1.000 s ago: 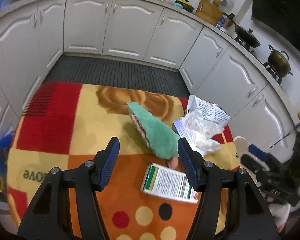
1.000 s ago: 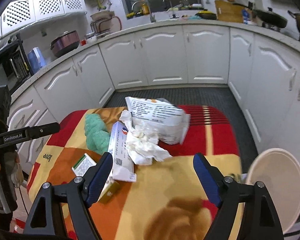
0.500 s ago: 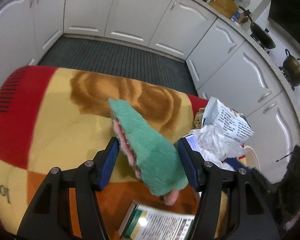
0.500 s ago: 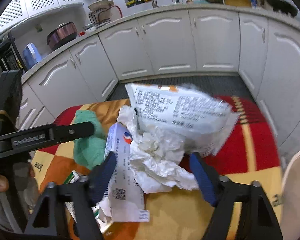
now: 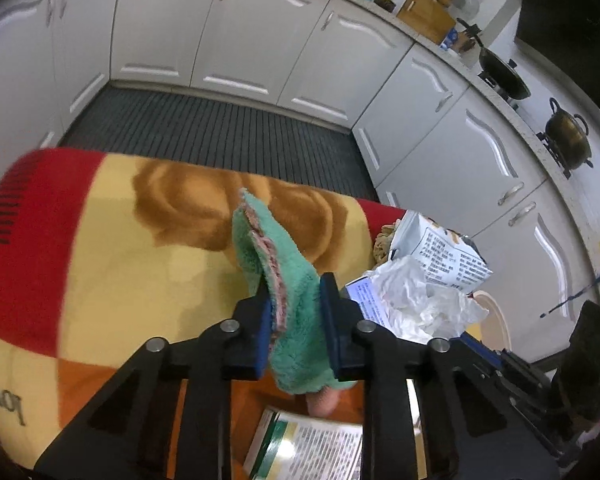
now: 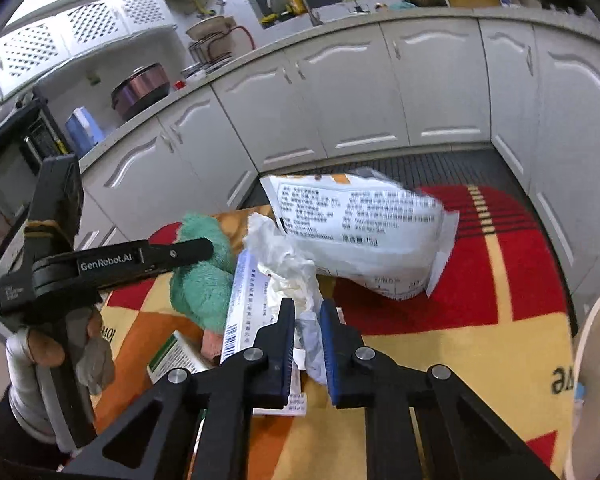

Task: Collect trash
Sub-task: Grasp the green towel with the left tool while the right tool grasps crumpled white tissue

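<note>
My right gripper (image 6: pixel 306 344) has its jaws pinched on the crumpled white tissue (image 6: pixel 288 268), which lies against a printed snack bag (image 6: pixel 360 232) and a flat white-and-blue carton (image 6: pixel 242 304) on the patterned blanket (image 6: pixel 480 352) covering the tabletop. My left gripper (image 5: pixel 294 324) has its jaws clamped on a green fuzzy cloth (image 5: pixel 276 264), just beside that pile. A green-and-white box (image 5: pixel 312 452) lies below it. A beige bin rim (image 6: pixel 592 360) stands at the right edge.
</note>
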A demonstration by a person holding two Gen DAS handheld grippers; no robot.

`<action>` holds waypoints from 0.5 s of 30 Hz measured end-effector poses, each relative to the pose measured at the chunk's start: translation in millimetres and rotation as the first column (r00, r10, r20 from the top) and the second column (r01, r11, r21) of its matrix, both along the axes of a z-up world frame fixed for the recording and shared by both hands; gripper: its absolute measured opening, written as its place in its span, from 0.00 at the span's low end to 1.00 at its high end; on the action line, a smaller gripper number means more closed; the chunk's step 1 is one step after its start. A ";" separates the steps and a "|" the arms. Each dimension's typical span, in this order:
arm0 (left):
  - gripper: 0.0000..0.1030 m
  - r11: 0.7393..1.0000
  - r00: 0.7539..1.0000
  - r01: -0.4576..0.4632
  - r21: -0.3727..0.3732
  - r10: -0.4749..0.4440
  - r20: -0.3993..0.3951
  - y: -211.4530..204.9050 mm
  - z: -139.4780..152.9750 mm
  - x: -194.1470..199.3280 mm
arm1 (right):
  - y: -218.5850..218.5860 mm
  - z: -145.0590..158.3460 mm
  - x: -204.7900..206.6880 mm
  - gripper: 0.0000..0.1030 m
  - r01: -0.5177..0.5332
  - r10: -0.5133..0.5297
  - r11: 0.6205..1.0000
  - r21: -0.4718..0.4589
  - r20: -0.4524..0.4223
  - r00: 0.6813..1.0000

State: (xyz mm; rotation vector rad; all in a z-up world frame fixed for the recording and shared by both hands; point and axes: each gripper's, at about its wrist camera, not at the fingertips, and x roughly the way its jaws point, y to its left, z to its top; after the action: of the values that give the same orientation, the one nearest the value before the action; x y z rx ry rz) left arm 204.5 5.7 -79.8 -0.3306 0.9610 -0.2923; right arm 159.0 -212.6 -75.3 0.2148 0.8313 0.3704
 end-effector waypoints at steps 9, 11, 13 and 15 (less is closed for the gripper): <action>0.09 0.999 0.997 0.003 -0.037 0.000 0.084 29.0 48.1 -29.6 | 1.7 13.3 -23.2 0.12 -0.017 0.020 0.997 -0.078 0.034 0.999; 0.08 0.999 0.995 0.000 -0.044 0.005 0.104 35.1 58.0 -39.4 | 6.1 10.1 -19.1 0.44 -0.005 0.010 0.993 -0.119 0.035 0.999; 0.08 0.999 0.993 -0.001 -0.047 0.007 0.121 39.7 66.4 -50.0 | 13.0 5.3 -13.7 0.54 -0.017 0.021 0.993 -0.117 0.034 0.999; 0.08 0.999 0.992 0.007 -0.043 -0.001 0.127 40.7 71.4 -56.7 | 22.1 -0.3 -5.5 0.54 -0.015 0.017 0.991 -0.137 0.018 1.000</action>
State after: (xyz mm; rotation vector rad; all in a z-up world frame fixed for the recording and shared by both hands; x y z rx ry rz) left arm 147.8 46.4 -8.4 -0.3462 0.8311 -0.3342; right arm 153.4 -190.5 -75.6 0.0772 0.8360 0.3287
